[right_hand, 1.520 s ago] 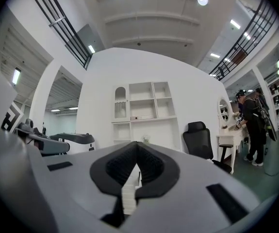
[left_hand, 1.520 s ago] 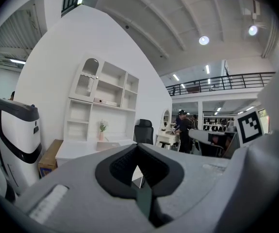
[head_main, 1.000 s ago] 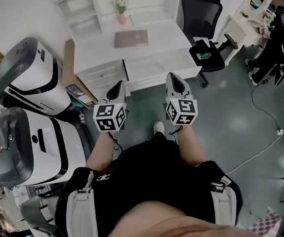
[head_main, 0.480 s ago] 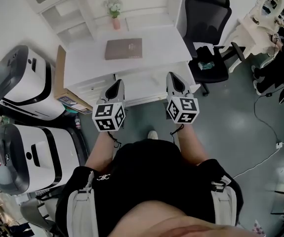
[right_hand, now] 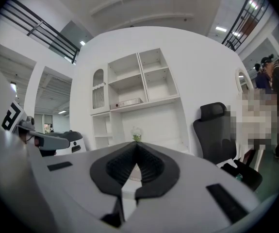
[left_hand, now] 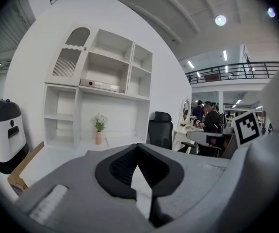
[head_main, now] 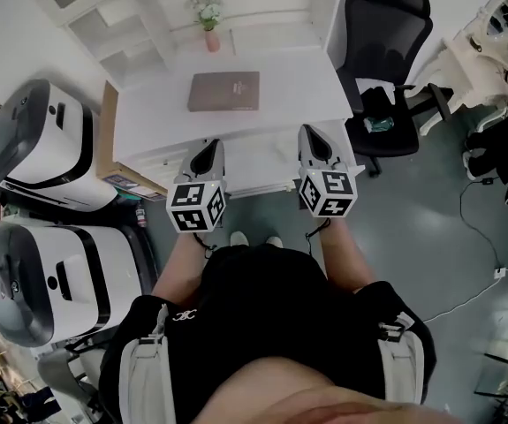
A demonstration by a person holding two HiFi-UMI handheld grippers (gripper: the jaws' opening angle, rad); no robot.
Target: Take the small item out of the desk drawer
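Status: approach stage; no contact with the furniture.

The left gripper (head_main: 205,151) is clenched, jaws together with nothing between them. The right gripper (head_main: 314,136) is likewise clenched and empty. Both are held side by side, just short of the near edge of the white desk (head_main: 298,82).

Task item: not visible in any view. The drawer fronts (head_main: 255,177) under the desk edge appear closed, so the small item is presumably inside. Which drawer holds it cannot be determined.

Risks, as judged:
- Neither gripper can take a drawer pull until its jaws open; pushing in clenched would only knock the front.
- The person stands close to the desk, so a drawer drawn out may meet the legs or shoes (head_main: 238,238) before it clears enough to reach inside.
- A small item can slip from the pads or be pushed to the back of the drawer if taken off-centre.
- Opening the wrong drawer costs time.

Surroundings: a closed brown laptop (head_main: 224,91) lies on the desktop, well behind the grippers; a vase of flowers (head_main: 208,26) stands at the shelf unit (head_main: 130,11). A black office chair (head_main: 386,42) sits just right of the desk, a cardboard box (head_main: 109,135) and two white machines (head_main: 46,153) at its left. None blocks the drawer fronts. A cable (head_main: 476,232) trails on the floor at right, clear of the feet.
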